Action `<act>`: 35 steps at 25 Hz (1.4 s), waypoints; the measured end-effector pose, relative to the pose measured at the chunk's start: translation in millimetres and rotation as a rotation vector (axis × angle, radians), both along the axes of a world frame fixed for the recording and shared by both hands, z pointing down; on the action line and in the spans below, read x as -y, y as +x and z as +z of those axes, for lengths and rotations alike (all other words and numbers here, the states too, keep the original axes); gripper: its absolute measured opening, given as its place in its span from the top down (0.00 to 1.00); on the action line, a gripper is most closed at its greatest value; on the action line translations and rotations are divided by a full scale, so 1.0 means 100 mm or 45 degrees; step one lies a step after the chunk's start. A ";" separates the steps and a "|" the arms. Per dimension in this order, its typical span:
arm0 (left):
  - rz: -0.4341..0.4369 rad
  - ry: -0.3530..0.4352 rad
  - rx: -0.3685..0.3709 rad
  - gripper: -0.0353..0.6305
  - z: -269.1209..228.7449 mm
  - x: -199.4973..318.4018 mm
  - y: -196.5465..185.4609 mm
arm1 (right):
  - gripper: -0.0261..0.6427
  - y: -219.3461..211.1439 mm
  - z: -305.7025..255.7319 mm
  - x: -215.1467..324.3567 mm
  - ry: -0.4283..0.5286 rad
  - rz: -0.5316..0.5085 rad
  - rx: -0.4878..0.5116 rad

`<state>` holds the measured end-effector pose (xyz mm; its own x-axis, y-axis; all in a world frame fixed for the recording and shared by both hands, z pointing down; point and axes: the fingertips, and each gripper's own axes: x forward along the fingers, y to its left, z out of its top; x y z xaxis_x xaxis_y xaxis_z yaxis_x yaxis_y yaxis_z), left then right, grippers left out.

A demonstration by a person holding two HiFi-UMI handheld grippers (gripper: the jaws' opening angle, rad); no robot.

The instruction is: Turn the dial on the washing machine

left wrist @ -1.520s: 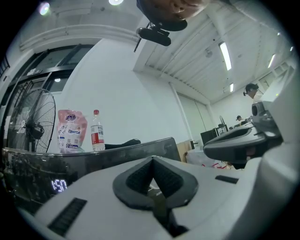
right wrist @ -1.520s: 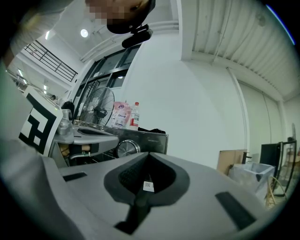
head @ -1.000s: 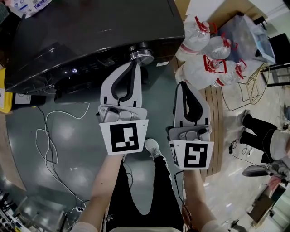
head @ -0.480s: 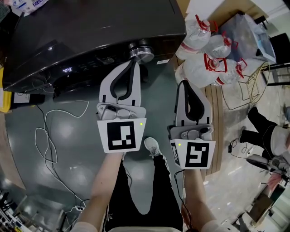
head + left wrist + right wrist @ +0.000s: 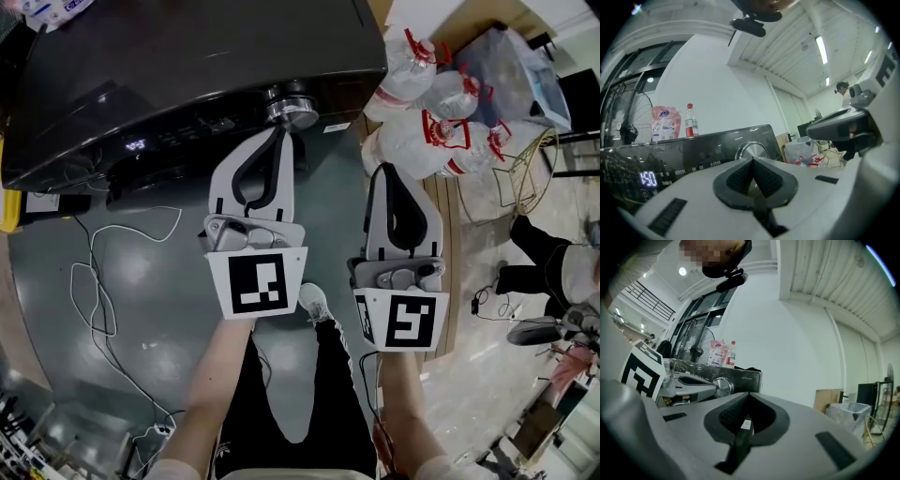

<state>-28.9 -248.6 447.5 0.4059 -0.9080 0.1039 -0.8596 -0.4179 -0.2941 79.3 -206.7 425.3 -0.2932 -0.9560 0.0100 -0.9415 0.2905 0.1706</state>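
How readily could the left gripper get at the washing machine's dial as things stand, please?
Probably yes: the left gripper, jaws shut, points at the dial from close by, with nothing visible between them. It would likely need to open first.

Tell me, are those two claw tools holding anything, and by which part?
Nothing is held. The left gripper is shut and empty, pointing at the dial; the right gripper is shut and empty too.

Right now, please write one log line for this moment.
left gripper: shut, near dial | right gripper: shut, empty | dial: not gripped
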 end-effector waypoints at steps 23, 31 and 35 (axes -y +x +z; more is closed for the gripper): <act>-0.184 0.025 0.021 0.95 -0.02 -0.01 -0.08 | 0.96 0.15 0.00 -0.13 -0.010 0.018 0.017; -0.169 0.001 -0.003 0.95 0.09 0.01 -0.03 | 0.96 0.19 -0.09 -0.08 0.019 0.019 0.027; -0.151 -0.012 0.010 0.95 0.12 0.00 0.01 | 0.96 0.24 -0.07 -0.07 0.012 0.028 0.030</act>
